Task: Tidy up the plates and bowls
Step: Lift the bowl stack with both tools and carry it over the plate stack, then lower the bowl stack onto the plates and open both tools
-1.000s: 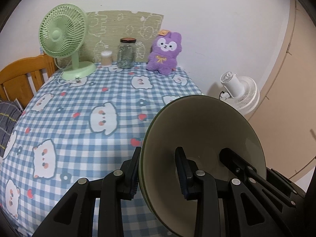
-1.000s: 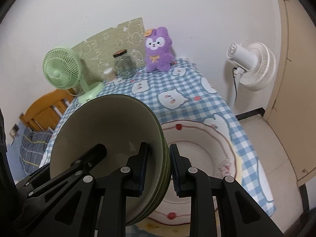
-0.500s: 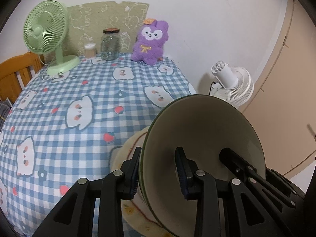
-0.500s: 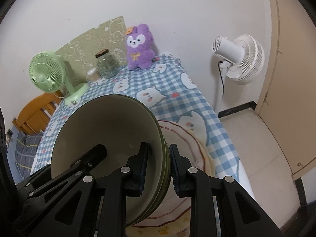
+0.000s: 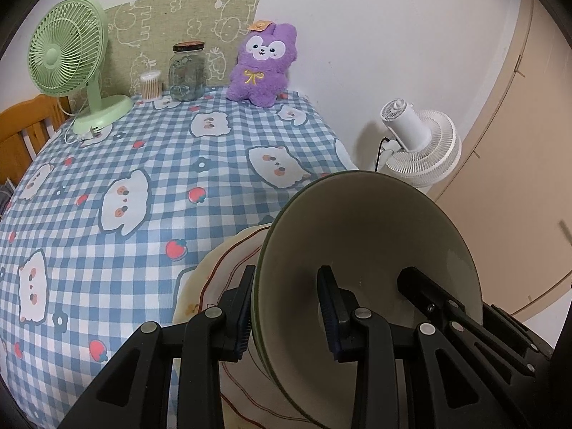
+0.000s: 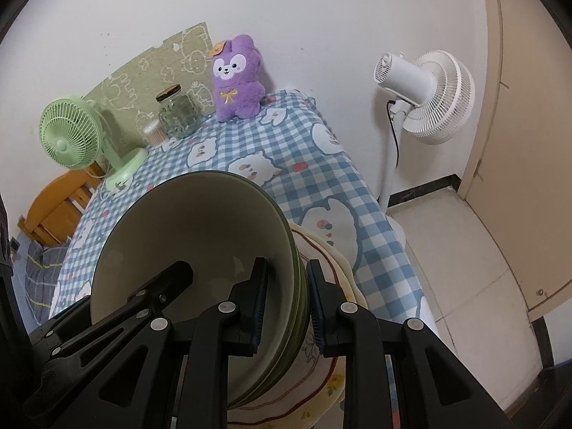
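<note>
Both grippers hold one stack of olive-green bowls (image 5: 368, 236) by opposite rims. My left gripper (image 5: 286, 307) is shut on the stack's left rim. My right gripper (image 6: 286, 304) is shut on the right rim of the same stack (image 6: 200, 228). The stack is carried low over a cream plate with a red line rim (image 5: 214, 275), which lies at the near right corner of the table and also shows in the right wrist view (image 6: 332, 261). Whether the bowls touch the plate is hidden.
The table has a blue checked cloth (image 5: 143, 164). At its back stand a green desk fan (image 5: 71, 57), a glass jar (image 5: 187, 71), a small swab tub (image 5: 150, 84) and a purple plush toy (image 5: 262, 68). A white floor fan (image 6: 425, 93) stands right of the table. A wooden chair (image 5: 21, 125) is at the left.
Both grippers have carried the bowl stack to the right and down over the cream plate. More of the plate now sits under the bowls. Both grips are unchanged.
</note>
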Motion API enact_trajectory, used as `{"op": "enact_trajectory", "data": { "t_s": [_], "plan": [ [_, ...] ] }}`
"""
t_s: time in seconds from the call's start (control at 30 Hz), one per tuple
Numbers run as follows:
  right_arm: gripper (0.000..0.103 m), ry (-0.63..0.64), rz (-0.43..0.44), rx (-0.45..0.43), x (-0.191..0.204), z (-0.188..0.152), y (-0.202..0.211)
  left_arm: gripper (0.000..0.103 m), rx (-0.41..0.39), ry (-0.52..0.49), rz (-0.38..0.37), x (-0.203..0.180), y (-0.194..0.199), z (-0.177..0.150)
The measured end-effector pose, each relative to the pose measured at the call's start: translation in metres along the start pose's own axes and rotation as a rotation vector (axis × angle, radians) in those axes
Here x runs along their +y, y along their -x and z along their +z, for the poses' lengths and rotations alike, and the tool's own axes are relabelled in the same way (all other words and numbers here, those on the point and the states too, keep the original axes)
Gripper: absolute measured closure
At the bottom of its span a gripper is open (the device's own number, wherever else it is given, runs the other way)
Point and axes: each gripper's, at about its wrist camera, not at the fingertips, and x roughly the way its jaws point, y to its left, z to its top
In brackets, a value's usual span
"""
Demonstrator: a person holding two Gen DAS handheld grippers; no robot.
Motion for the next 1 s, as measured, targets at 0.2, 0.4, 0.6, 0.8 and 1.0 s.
{"op": "enact_trajectory", "data": {
  "t_s": [0.2,0.4,0.6,0.8,1.0],
  "plan": [
    [0.076,0.008,-0.006,-0.011,0.003,0.000,0.000,0.071,0.008,-0.004,-0.005,0.003,-0.001,0.000],
    [0.076,0.006,-0.022,-0.018,0.006,-0.001,0.000,0.066,-0.018,-0.026,0.025,0.004,0.003,-0.001],
    [0.076,0.030,-0.079,-0.023,0.011,-0.004,0.002,0.051,-0.030,-0.028,0.062,0.009,0.008,0.000],
    [0.076,0.055,-0.134,-0.075,0.017,-0.004,0.015,0.031,-0.067,-0.028,0.085,0.015,0.020,0.000],
    [0.075,0.055,-0.157,-0.107,0.023,-0.004,0.027,0.021,-0.105,-0.045,0.105,0.017,0.034,0.002]
  ]
}}
